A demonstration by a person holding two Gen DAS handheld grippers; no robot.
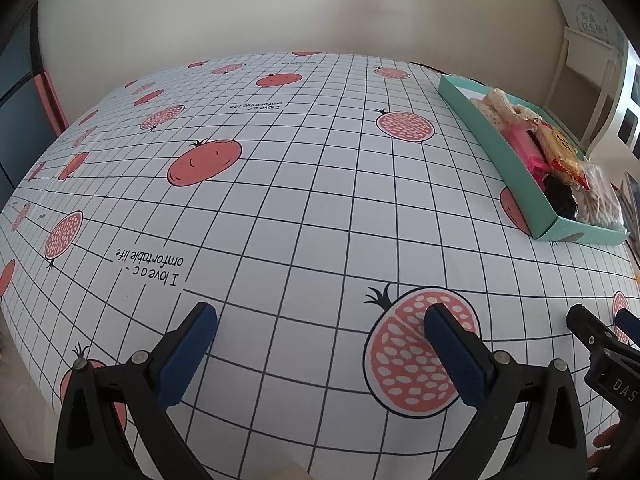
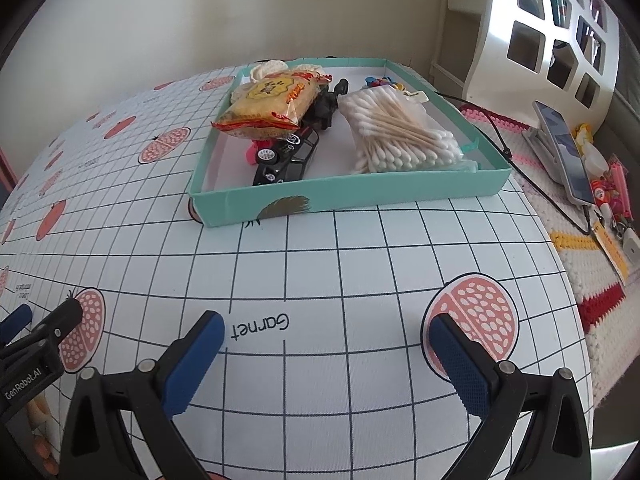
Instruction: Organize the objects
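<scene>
1. At the near edge of the table [image 2: 320, 264], the right gripper [image 2: 324, 356] hovers over the grid-and-pomegranate cloth, jaws spread wide, nothing between the blue pads [image 2: 192, 364].
2. Alongside it at the same edge, the left gripper [image 1: 320, 348] is also spread wide and empty, blue pads [image 1: 188, 356] well apart over bare cloth.
3. The teal box [image 2: 352, 196] sits toward the table's far right corner, well apart from both grippers; its long wall shows in the left wrist view [image 1: 492, 140].
4. Inside the box, left side: a yellow snack packet [image 2: 268, 108] lies on top of a black toy car [image 2: 288, 156]; a pink item [image 2: 252, 152] shows just beside the car's wheel, kind not discernible.
5. Right side of the box: a clear bag of cotton swabs [image 2: 396, 132], resting against the right wall.
6. Far end of the box: a dark object [image 2: 328, 104] between packet and swabs, white lace pieces [image 2: 268, 70] at the far left corner, small coloured bits [image 2: 380, 80] at the far right; details too small to tell.
7. Beyond the table's right edge: a phone [image 2: 564, 152] propped on a stand on a knitted mat [image 2: 576, 248], with a white shelf unit [image 2: 548, 32] behind.
</scene>
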